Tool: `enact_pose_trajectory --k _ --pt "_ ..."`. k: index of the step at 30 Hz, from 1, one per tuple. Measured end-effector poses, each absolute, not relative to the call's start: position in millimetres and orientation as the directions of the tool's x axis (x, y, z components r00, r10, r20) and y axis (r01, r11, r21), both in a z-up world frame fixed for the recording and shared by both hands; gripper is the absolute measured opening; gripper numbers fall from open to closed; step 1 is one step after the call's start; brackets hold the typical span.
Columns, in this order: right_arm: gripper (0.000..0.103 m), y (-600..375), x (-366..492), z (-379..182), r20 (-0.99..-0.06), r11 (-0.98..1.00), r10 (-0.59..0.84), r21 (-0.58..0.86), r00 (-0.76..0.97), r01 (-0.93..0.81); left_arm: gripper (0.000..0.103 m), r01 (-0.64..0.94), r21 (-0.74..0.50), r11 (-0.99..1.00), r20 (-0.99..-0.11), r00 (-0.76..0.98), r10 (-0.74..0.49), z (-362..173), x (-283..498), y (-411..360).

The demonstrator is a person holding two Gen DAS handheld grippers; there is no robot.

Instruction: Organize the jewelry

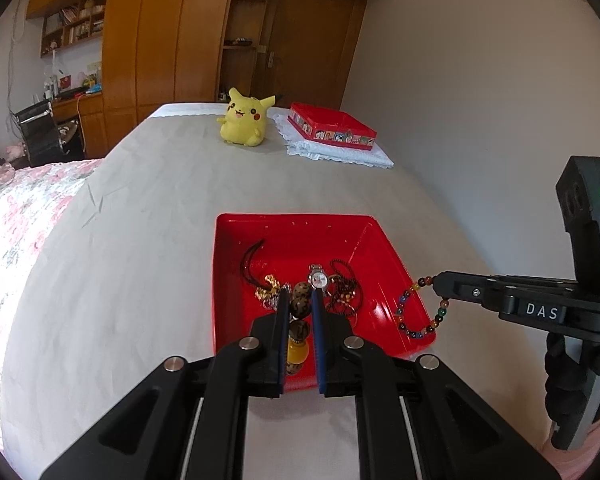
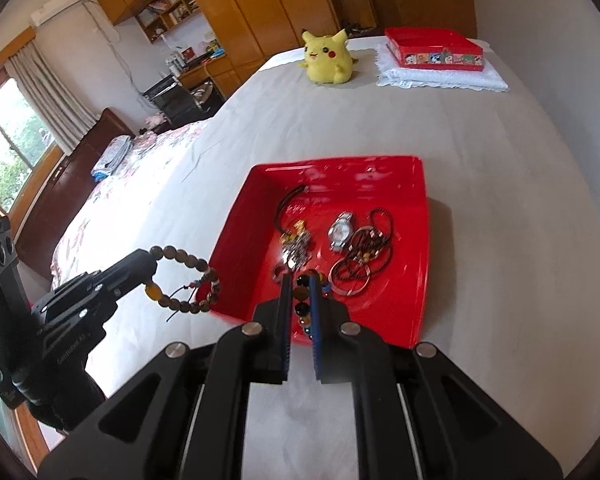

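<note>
Grey bedspread [image 2: 480,160] carries a red tray [image 2: 420,208] of jewelry. Left gripper [image 1: 301,294] is clamped on a brown bead bracelet [image 2: 188,280]; right gripper [image 2: 300,280] on a multicolored bead bracelet [image 1: 418,312].

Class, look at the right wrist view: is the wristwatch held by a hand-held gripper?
No, the wristwatch lies loose in the red tray, beyond both hand-held grippers.
</note>
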State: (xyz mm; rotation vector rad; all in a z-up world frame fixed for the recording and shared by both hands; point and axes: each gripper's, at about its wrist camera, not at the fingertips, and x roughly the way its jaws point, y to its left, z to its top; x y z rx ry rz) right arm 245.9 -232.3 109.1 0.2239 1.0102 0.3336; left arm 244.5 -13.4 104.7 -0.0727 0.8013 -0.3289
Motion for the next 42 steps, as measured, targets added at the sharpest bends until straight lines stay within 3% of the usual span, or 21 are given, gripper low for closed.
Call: enact_pose_trajectory --k 25,26,27,28,29,32,36,42 --pt "0.007 -231 386 25 -0.879 0.968 0.237 0.249 0.414 -0.025 0.011 0.214 -0.218 0.952 -0.817 0.493 -0.298 17 390 -55" --pt "0.010 -230 391 22 -0.879 0.970 0.232 0.244 0.416 -0.027 0.016 0.210 -0.222 0.952 -0.822 0.485 -0.299 13 394 -56" --pt "0.016 -228 394 20 -0.879 0.970 0.234 0.242 0.416 -0.033 0.030 0.205 -0.225 0.952 -0.827 0.477 -0.298 10 397 -56" --pt "0.031 -227 397 17 -0.881 0.968 0.240 0.247 0.408 -0.037 0.034 0.196 -0.233 0.953 -0.830 0.471 -0.300 6 399 -54" --pt "0.033 -228 397 16 -0.878 0.966 0.249 0.258 0.408 -0.036 0.036 0.186 -0.239 0.953 -0.828 0.474 -0.300 5 399 -51" --pt "0.030 -229 391 15 -0.871 0.965 0.254 0.260 0.420 -0.044 0.037 0.188 -0.240 0.952 -0.827 0.474 -0.302 7 391 -44" --pt "0.030 -237 371 21 -0.857 0.959 0.268 0.280 0.440 -0.040 0.058 0.180 -0.217 0.959 -0.809 0.517 -0.281 19 369 -30" --pt "0.032 -241 325 42 -0.826 0.957 0.280 0.280 0.488 -0.076 0.080 0.163 -0.205 0.965 -0.761 0.593 -0.262 44 323 -12"
